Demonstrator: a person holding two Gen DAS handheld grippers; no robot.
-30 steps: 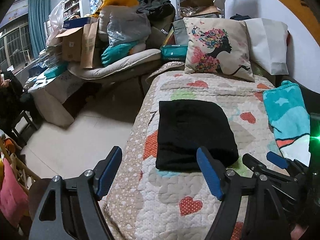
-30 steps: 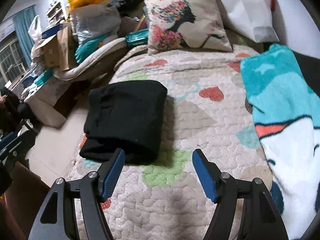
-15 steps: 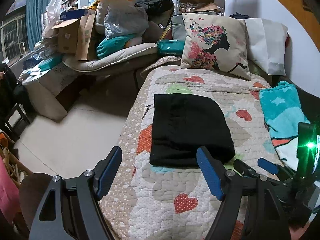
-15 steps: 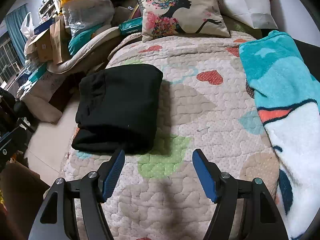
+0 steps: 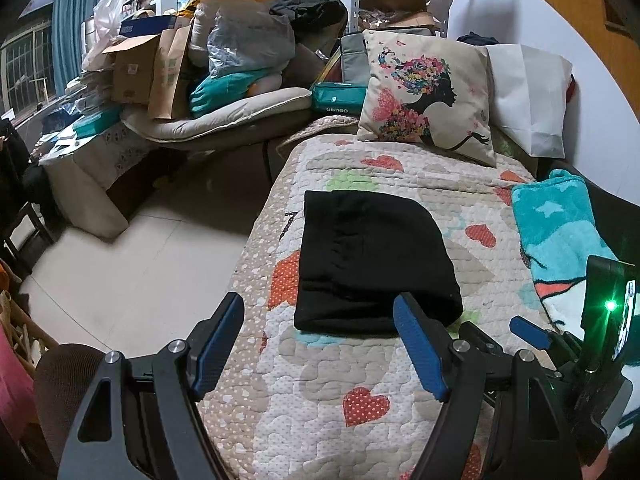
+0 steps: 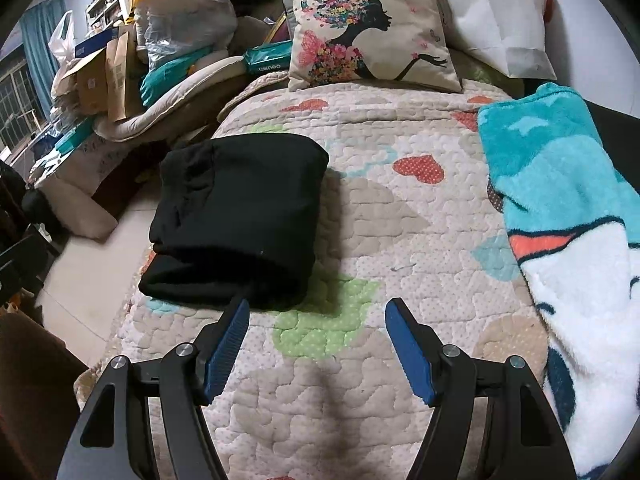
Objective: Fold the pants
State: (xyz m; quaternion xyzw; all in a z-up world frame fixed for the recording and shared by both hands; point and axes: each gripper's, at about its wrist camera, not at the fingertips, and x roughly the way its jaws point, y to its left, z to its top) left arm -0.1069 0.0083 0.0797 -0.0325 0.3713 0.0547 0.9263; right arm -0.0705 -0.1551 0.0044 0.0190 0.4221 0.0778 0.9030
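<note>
Bed: quilted heart-patterned bedspread (image 6: 384, 240), with bare quilt between the pants and the fluffy teal-and-white blanket (image 6: 568, 240).
Pants: black pants folded into a thick rectangle (image 6: 240, 216), lying near the bed's floor-side edge; long axis runs from the grippers toward the floral-silhouette cushion (image 6: 372, 28).
Left gripper (image 5: 320, 348): spread, empty, above the quilt.
Right gripper (image 6: 316, 344): spread, empty, just short of the pants' near edge.
</note>
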